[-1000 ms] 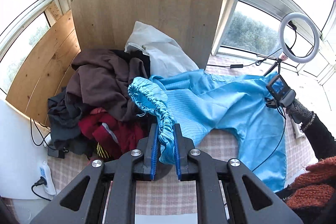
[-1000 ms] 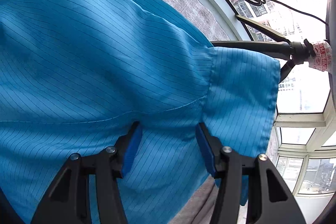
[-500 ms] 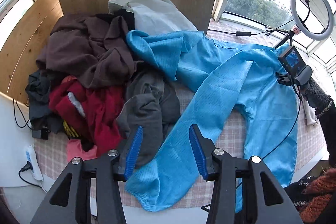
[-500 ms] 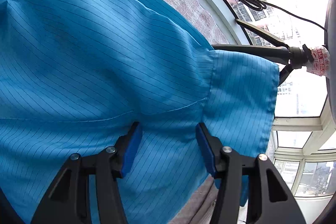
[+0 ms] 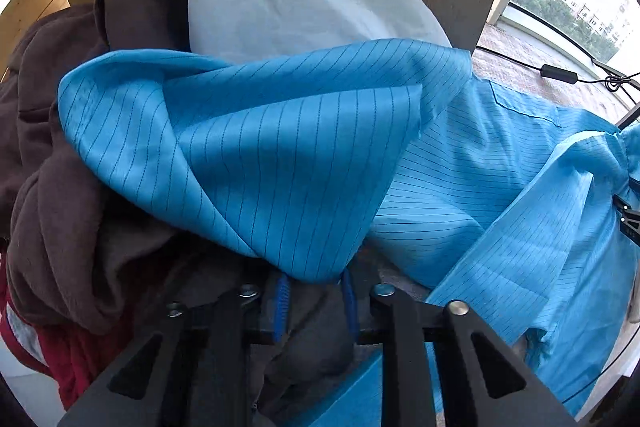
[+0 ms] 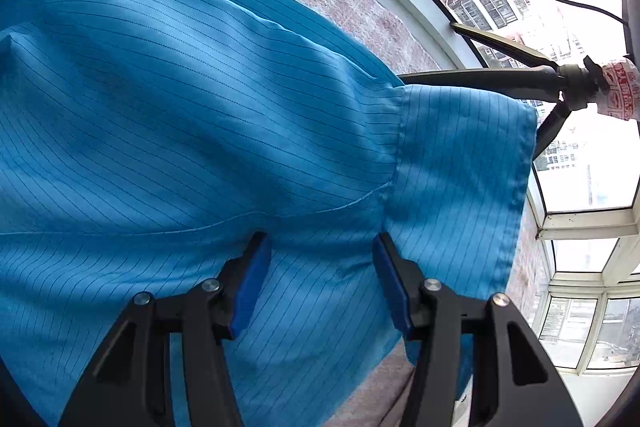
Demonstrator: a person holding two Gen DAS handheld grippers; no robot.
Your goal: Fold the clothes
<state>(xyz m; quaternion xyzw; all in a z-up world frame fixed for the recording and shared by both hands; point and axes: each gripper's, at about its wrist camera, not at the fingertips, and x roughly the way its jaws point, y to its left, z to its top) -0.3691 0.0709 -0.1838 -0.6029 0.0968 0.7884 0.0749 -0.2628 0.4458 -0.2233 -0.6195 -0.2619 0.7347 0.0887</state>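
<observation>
Under your right gripper the blue garment lies flat between spread jaws; your left gripper is closing, a fold just above its pads.

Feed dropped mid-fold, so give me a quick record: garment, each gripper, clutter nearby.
garment: blue, striped, one end draped over the pile
left gripper: pads apart, blue fold between them
right gripper: open, over flat garment near a seam
pile: brown, red and white clothes
hazard: tripod leg at garment's edge
</observation>
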